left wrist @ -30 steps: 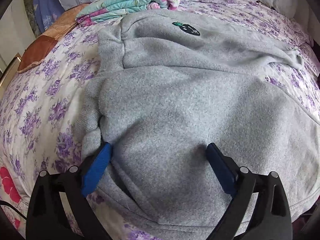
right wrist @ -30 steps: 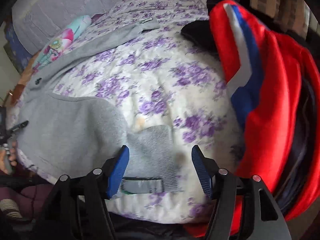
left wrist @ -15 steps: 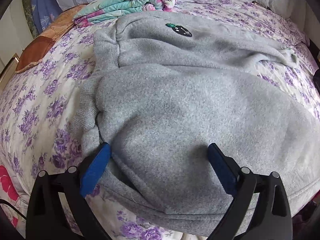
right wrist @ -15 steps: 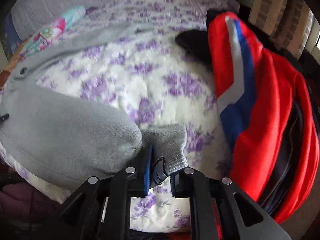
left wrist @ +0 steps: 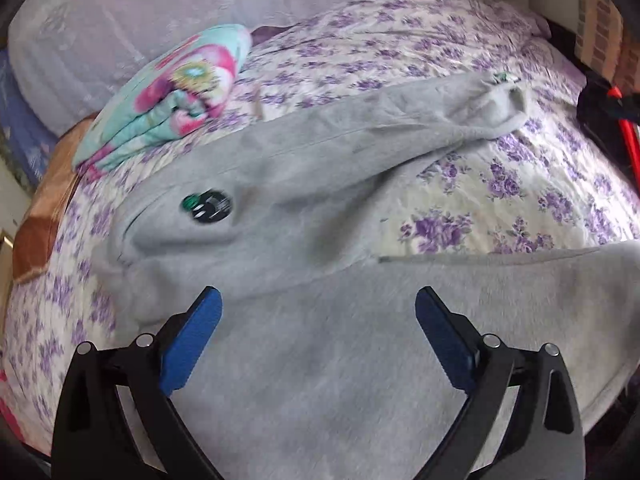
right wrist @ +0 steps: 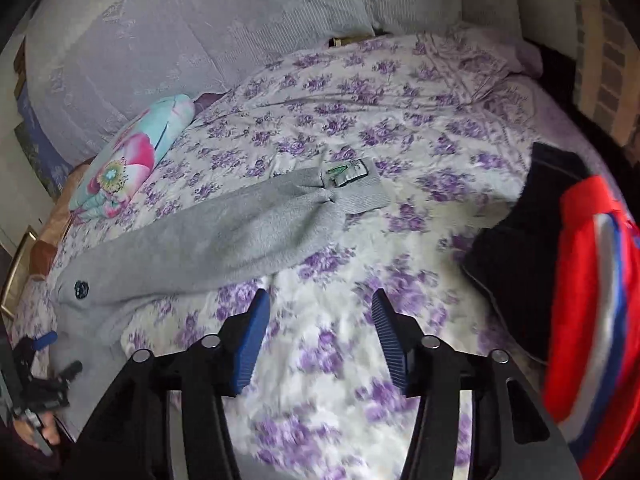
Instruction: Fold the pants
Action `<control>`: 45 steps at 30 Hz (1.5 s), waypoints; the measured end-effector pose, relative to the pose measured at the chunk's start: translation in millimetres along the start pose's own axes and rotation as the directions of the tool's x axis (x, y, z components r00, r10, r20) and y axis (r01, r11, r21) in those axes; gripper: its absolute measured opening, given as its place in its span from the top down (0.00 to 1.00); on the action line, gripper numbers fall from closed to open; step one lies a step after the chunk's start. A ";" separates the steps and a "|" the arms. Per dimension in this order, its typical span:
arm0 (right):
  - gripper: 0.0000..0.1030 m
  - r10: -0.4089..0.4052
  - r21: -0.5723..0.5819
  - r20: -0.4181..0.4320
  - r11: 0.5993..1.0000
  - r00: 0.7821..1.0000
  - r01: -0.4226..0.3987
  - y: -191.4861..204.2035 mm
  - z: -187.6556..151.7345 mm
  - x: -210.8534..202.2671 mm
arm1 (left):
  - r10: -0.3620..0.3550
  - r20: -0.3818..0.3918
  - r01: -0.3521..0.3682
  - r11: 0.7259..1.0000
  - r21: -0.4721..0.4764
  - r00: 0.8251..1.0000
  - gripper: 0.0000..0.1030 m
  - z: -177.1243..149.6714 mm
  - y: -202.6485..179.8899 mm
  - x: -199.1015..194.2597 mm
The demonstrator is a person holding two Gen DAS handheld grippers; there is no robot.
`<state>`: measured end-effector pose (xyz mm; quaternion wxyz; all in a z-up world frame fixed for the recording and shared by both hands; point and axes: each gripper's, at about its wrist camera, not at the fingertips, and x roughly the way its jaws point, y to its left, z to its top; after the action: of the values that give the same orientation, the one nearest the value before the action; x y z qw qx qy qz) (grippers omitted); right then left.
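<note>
Grey fleece pants (left wrist: pixel 340 360) lie spread on the purple-flowered bed sheet (left wrist: pixel 520 184). A dark round logo (left wrist: pixel 208 206) marks the far leg, whose cuff (left wrist: pixel 500 100) lies crumpled at the back right. My left gripper (left wrist: pixel 318 294) hovers open over the near part of the pants, its blue pads (left wrist: pixel 192 336) wide apart and holding nothing. In the right wrist view the far leg (right wrist: pixel 240 240) stretches to a ribbed cuff (right wrist: pixel 360 192) bearing a label. My right gripper (right wrist: pixel 320 296) hangs over bare sheet (right wrist: pixel 400 100); its jaws are opening with nothing between them.
A folded flowery blanket (left wrist: pixel 172 108) lies at the back left, beside the pants. A red, white and blue jacket (right wrist: pixel 592 300) and a dark garment (right wrist: pixel 520 248) are piled at the right. Grey pillows (right wrist: pixel 200 20) line the back. A hand (right wrist: pixel 44 432) shows at the lower left.
Half a second ago the right gripper was shut on a pant cuff; now it has let go and shifted over bare sheet. The left gripper swung right along the pants, still open.
</note>
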<state>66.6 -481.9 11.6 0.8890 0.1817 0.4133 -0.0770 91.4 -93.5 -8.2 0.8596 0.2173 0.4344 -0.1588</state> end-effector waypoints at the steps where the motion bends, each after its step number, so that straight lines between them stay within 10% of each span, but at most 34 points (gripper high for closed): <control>1: 0.58 0.005 0.022 -0.022 1.000 1.000 -0.004 3.7 9.3 24.5 | 0.012 -0.011 -0.012 0.999 0.034 1.000 0.08 10.6 -13.0 14.4; 4: 0.63 0.009 0.075 -0.064 0.997 0.998 -0.005 7.2 26.2 84.8 | 0.087 -0.033 -0.084 0.993 0.081 0.996 0.11 38.3 -35.2 54.0; 9: 0.76 -0.003 0.076 -0.107 0.997 0.994 0.011 19.8 43.3 144.3 | 0.043 -0.131 -0.035 0.998 0.061 0.991 0.46 61.0 -40.7 103.2; 10: 0.92 -0.025 0.068 -0.087 0.997 0.996 0.031 19.5 45.6 145.3 | 0.034 -0.108 -0.028 0.998 0.055 0.994 0.53 59.8 -39.4 100.5; 14: 0.96 -0.026 0.014 0.083 1.000 0.996 0.025 26.3 63.0 113.4 | -0.016 -0.099 0.025 0.996 0.091 0.995 0.88 46.3 -43.3 81.1; 19: 0.96 -0.119 -0.042 0.113 0.991 0.986 0.124 42.7 86.2 84.2 | -0.084 -0.086 0.098 0.978 0.182 0.993 0.89 28.9 -53.6 53.5; 24: 0.90 -0.345 -0.137 -0.170 0.936 0.923 0.325 31.6 60.7 163.6 | -0.130 -0.158 0.162 0.964 0.210 0.979 0.87 24.0 -55.9 69.9; 27: 0.86 -0.331 -0.124 -0.080 0.939 0.940 0.320 30.3 56.3 135.2 | -0.245 -0.158 0.264 0.959 0.108 0.956 0.79 33.5 -31.7 49.1; 31: 0.50 -0.378 -0.059 0.118 0.920 0.918 0.386 31.3 70.6 67.8 | -0.247 -0.011 0.248 0.967 0.068 0.969 0.12 38.4 11.0 -9.0; 33: 0.49 -0.343 -0.060 0.163 0.933 0.925 0.356 37.7 76.7 49.7 | -0.212 0.026 0.211 0.977 0.032 0.977 0.11 39.9 37.7 -20.7; 37: 0.53 -0.025 -0.120 0.036 0.992 0.999 0.030 68.7 72.1 71.5 | -0.121 -0.075 0.108 0.982 -0.154 0.990 0.15 46.4 102.5 30.7; 41: 0.53 -0.211 -0.102 -0.227 0.976 0.951 0.192 68.3 40.2 167.3 | -0.059 -0.185 -0.010 0.936 -0.351 0.981 0.39 37.7 169.2 108.2; 45: 0.49 -0.213 -0.141 -0.083 0.970 0.974 0.200 72.6 31.3 155.0 | -0.107 -0.142 0.028 0.882 -0.470 0.984 0.38 43.6 193.6 110.3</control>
<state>209.8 -424.9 -69.2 0.8651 0.0820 0.4768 -0.1325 273.4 40.5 -29.6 0.8419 0.0012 0.5362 -0.0614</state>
